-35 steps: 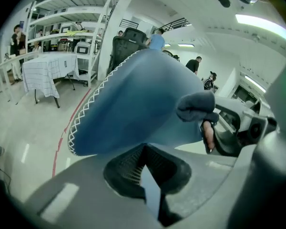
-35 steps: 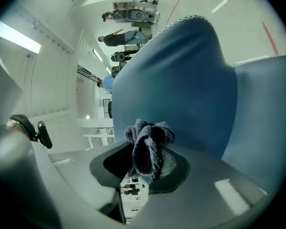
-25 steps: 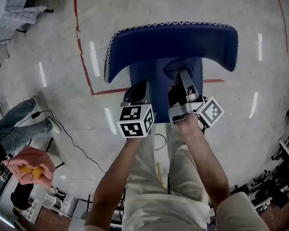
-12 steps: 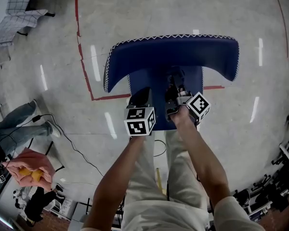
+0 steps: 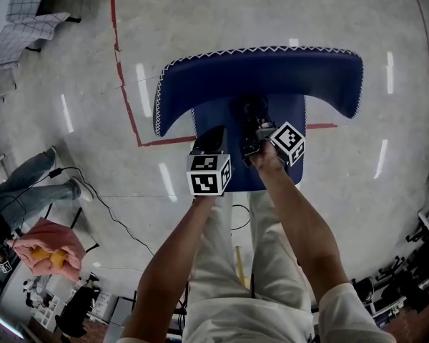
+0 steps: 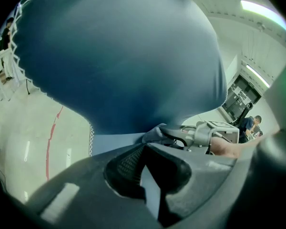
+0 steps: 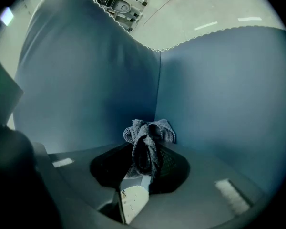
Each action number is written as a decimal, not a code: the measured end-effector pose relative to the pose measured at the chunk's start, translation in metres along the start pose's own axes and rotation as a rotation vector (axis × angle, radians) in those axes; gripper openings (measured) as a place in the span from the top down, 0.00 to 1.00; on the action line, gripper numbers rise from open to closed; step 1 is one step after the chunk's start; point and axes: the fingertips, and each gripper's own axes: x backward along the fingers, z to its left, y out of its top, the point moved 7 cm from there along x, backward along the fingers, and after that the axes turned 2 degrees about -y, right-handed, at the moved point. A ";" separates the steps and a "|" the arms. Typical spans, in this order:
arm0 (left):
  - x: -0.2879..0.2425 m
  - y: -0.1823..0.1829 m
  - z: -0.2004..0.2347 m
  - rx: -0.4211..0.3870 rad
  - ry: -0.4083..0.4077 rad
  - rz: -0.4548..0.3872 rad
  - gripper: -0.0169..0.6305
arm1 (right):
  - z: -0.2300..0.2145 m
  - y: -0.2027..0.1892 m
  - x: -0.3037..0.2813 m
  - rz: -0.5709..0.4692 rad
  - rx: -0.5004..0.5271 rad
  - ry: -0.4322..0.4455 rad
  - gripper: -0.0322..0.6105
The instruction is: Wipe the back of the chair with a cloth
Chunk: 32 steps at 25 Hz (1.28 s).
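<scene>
my right gripper [image 5: 253,117] is clamped on the cloth [image 7: 148,136]: the grey, knitted wad is bunched between my 2 jaws and sticks out past their tips. in the right gripper view it sits right at the crease where 2 blue panels of the chair [image 5: 257,73] meet. i cannot tell whether the cloth is pressing on the fabric or is just short of it. a white zigzag seam [image 7: 148,46] runs along the top edges of both panels.

from the head view the curved backrest spans the top of the chair, with the flat seat [image 5: 294,113] below it. both my grippers hang over the seat, close under the backrest, and the right one is further in than the left.

my left gripper [image 5: 210,137] carries nothing. its 2 dark pads are drawn together, and only a sliver of blue shows between them lower down. in the left gripper view the backrest fills the upper frame, and my right gripper [image 6: 200,135] shows just beyond my tips with the cloth at its nose.

a red line [image 5: 124,84] is marked on the pale floor [image 5: 71,63] left of the chair.
</scene>
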 end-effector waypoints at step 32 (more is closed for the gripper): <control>0.072 0.105 -0.031 -0.054 -0.028 -0.189 0.97 | 0.211 -0.019 0.076 -0.036 -0.084 0.331 0.79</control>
